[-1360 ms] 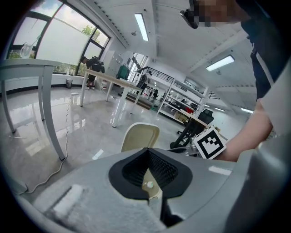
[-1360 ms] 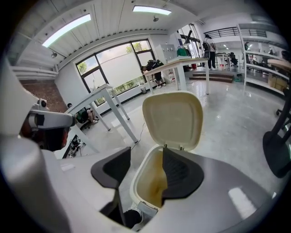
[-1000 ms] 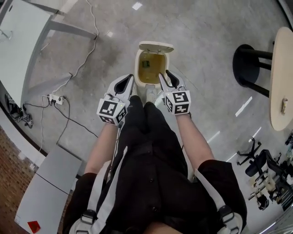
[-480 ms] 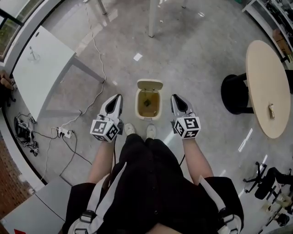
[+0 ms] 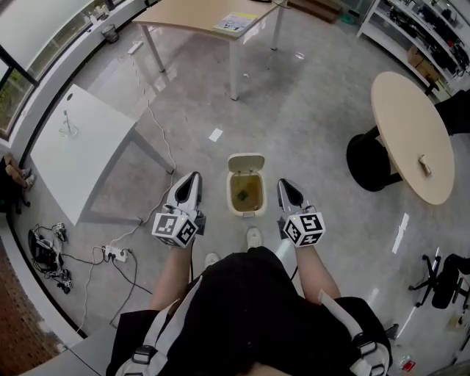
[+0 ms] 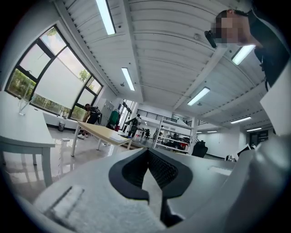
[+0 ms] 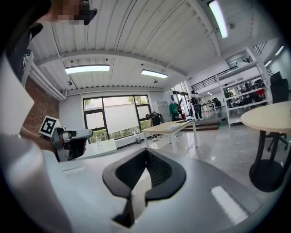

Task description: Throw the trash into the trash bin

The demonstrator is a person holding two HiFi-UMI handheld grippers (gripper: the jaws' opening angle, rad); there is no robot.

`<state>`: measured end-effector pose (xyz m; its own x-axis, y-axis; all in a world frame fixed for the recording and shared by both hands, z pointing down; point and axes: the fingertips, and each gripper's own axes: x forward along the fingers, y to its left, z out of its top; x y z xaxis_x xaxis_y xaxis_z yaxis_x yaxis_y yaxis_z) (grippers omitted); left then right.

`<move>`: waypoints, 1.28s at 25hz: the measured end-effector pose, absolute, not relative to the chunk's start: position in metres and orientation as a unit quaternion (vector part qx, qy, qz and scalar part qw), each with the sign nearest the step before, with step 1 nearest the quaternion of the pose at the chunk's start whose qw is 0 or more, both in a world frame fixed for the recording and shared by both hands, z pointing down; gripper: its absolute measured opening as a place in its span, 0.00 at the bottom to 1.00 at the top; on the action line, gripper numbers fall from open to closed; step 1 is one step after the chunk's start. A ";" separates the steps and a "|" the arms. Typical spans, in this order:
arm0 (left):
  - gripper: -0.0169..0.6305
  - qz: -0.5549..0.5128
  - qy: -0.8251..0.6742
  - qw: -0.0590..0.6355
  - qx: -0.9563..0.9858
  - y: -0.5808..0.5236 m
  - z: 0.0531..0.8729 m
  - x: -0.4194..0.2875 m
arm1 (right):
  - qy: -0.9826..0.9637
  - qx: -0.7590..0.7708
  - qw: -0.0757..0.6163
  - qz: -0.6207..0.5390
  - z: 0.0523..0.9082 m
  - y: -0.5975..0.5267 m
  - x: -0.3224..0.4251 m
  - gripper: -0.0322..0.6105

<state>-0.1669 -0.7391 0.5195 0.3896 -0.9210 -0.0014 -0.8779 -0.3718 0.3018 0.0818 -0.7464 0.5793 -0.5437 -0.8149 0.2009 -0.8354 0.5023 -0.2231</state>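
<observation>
Polished grey concrete floor [image 5: 323,110], white desk [image 5: 81,158], round wooden table [image 5: 404,125], tall windows [image 6: 57,84]

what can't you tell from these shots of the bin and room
Head view: what lies in the trash bin, too small, a dark patch.
Head view: the small thing on the round table, too small to name.
Head view: print on the paper on the wooden table, too small.
Both gripper views: the bin, out of frame; they look across the room.

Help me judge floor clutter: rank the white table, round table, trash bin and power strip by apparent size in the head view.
1. White table and round table: look about alike, so unranked.
2. Trash bin.
3. Power strip, smallest.
</observation>
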 end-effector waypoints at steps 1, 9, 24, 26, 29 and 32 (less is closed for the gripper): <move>0.03 -0.081 -0.539 0.120 0.830 -0.733 0.516 -0.172 | -0.862 0.483 0.028 0.150 0.576 -0.739 0.075 0.06; 0.03 -0.058 -0.497 0.077 0.862 -0.681 0.494 -0.218 | -0.855 0.505 -0.020 0.118 0.534 -0.676 0.023 0.06; 0.03 -0.088 -0.486 0.078 0.866 -0.638 0.475 -0.233 | -0.840 0.533 -0.030 0.095 0.497 -0.616 0.060 0.06; 0.03 -0.095 -0.491 0.074 0.863 -0.640 0.470 -0.224 | -0.836 0.540 -0.030 0.092 0.493 -0.613 0.082 0.06; 0.03 -0.102 -0.485 0.063 0.866 -0.640 0.461 -0.198 | -0.826 0.553 -0.041 0.101 0.496 -0.613 0.112 0.06; 0.03 -0.097 -0.484 0.051 0.868 -0.634 0.454 -0.175 | -0.826 0.553 -0.044 0.106 0.499 -0.616 0.124 0.06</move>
